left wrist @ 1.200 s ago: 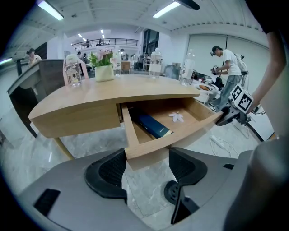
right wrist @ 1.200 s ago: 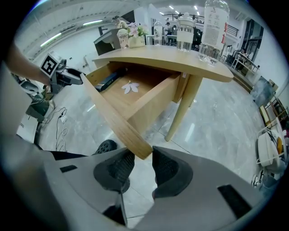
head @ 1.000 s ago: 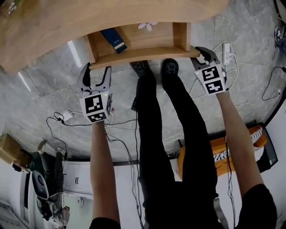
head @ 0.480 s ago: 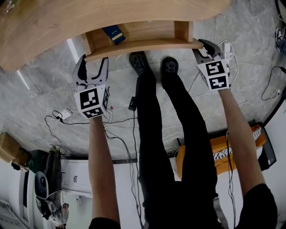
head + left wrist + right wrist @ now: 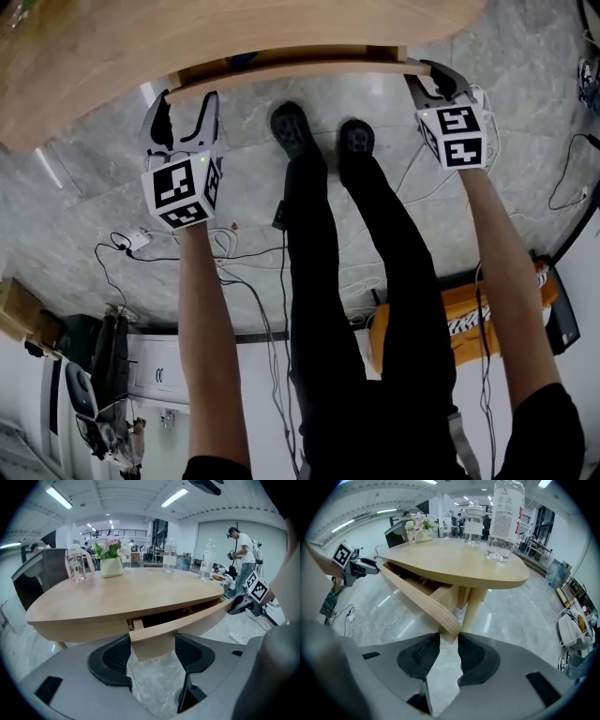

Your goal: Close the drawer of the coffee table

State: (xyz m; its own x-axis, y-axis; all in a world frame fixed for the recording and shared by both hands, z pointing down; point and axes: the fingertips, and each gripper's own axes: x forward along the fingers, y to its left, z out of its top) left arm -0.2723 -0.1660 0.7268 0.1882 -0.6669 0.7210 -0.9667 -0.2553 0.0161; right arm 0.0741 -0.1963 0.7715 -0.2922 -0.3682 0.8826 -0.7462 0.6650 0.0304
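The wooden coffee table (image 5: 187,37) fills the top of the head view. Its drawer (image 5: 291,67) stands out only a narrow strip from under the top. My left gripper (image 5: 186,98) is open, and the left corner of the drawer front (image 5: 187,623) sits loosely between its wide jaws (image 5: 153,653). At the other end, my right gripper (image 5: 429,75) has its pads tight against both sides of the drawer front (image 5: 417,597), shut on it (image 5: 449,644). The inside of the drawer is hidden.
The person's two black shoes (image 5: 291,131) stand on the grey marble floor just before the drawer. Cables (image 5: 253,253) and a white power strip (image 5: 473,103) lie around them. A plant pot (image 5: 111,566), glasses and a bottle (image 5: 506,517) stand on the table.
The drawer has slid in under the table top, hiding the blue item and the flower inside. Both grippers moved toward the table with it, jaws unchanged.
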